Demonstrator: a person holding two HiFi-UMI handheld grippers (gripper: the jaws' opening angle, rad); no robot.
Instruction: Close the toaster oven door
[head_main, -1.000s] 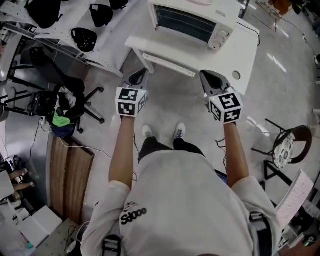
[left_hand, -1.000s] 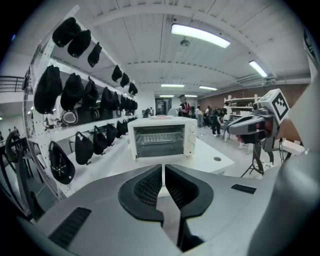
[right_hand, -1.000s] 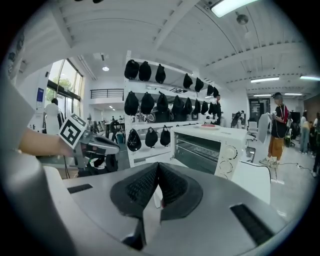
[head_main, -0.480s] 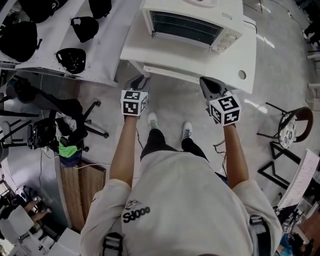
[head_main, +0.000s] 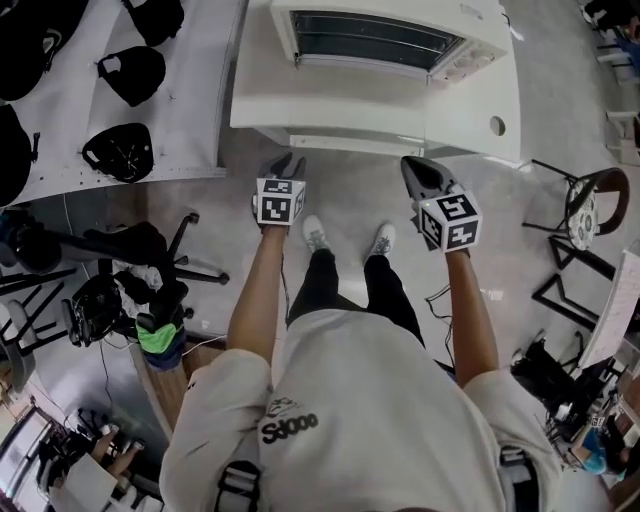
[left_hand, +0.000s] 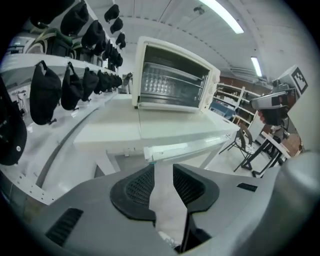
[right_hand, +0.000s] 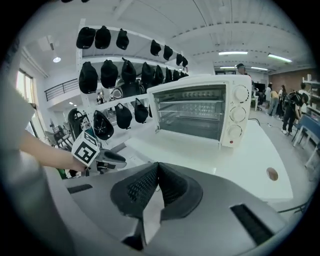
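Observation:
A white toaster oven (head_main: 385, 40) stands on a white table (head_main: 470, 120) with its door (head_main: 340, 105) folded down flat toward me. In the left gripper view the door (left_hand: 175, 127) ends in a long handle bar (left_hand: 185, 146) just beyond my left gripper (left_hand: 163, 167). The jaws of that gripper are opening and nothing is between them. In the head view my left gripper (head_main: 284, 165) hangs just below the door's front edge. My right gripper (head_main: 415, 170) is shut and empty, short of the table's edge; its own view shows the oven (right_hand: 200, 112) ahead.
Black caps (head_main: 120, 150) lie on a white shelf to the left. A black office chair (head_main: 150, 250) stands at lower left, and dark chairs (head_main: 585, 215) at the right. The person's feet (head_main: 318, 235) are on the floor under the grippers. The table has a round cable hole (head_main: 497, 126).
The left gripper's jaws have parted from shut to open. The head view has shifted, so the oven and table sit higher in frame. The right gripper stays shut.

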